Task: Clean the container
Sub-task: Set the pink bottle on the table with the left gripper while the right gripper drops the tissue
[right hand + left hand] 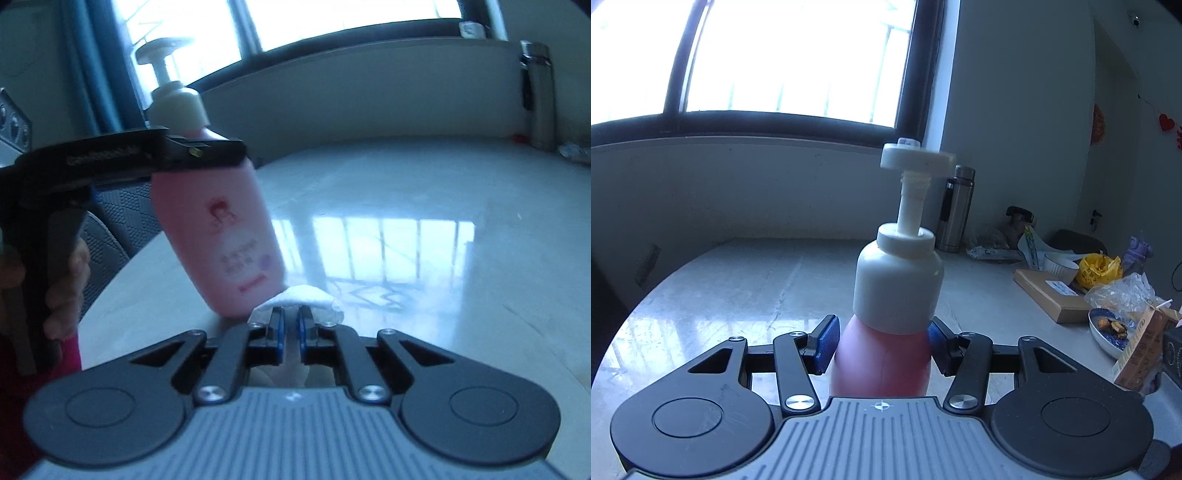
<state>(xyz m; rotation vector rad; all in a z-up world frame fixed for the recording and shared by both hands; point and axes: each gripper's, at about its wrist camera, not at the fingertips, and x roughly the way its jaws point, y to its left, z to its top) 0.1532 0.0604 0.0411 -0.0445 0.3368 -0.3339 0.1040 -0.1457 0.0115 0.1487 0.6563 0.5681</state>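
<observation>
A pink bottle (pixel 886 358) with a white pump cap stands between the blue pads (pixel 825 343) of my left gripper (pixel 881 341), which is shut on its upper body. In the right wrist view the same bottle (pixel 221 221) leans over the near edge of the pale marble table (pixel 406 258), and the left gripper (pixel 207 153) clamps it from the left, held by a person's hand (pixel 66 280). My right gripper (pixel 290 325) is shut on a white cleaning pad (pixel 306 297), which sits just right of the bottle's base.
A steel flask (pixel 955 210) stands at the back by the wall. Along the table's right side lie a cardboard box (pixel 1049 295), a white bowl (pixel 1060 266), a yellow bag (pixel 1097 269), a blue plate of food (pixel 1108 328) and a carton (pixel 1141 350). A chair (pixel 110 221) stands behind the bottle.
</observation>
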